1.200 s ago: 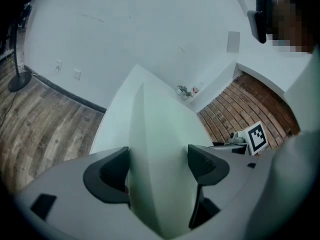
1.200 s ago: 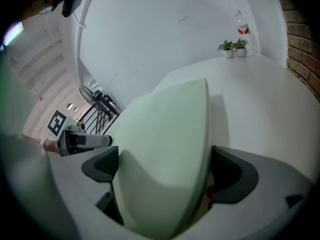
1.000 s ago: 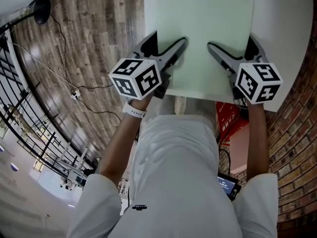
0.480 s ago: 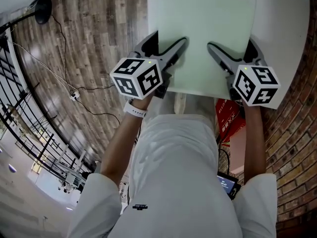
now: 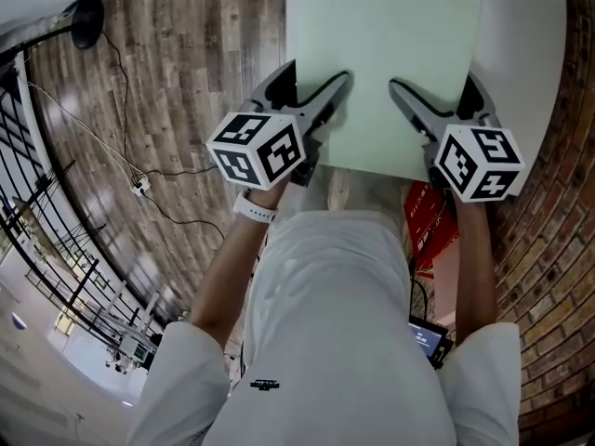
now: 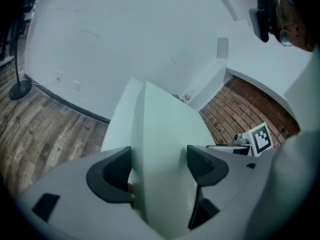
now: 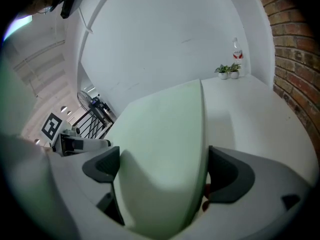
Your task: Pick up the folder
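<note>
A pale green folder is held out in front of the person, over a white table. My left gripper clamps its near left corner, one finger on top and the other past the left edge. My right gripper clamps the near right corner the same way. In the left gripper view the folder fills the gap between both pads of the left gripper. Likewise, in the right gripper view, the folder sits bowed between the pads of the right gripper.
Wood floor with a trailing cable and a black lamp base lies to the left. A brick wall runs along the right. Small potted plants and a bottle stand at the table's far end. A red item sits below the table edge.
The folder and both grippers have drifted slightly to the right in the head view. Both grips are unchanged.
</note>
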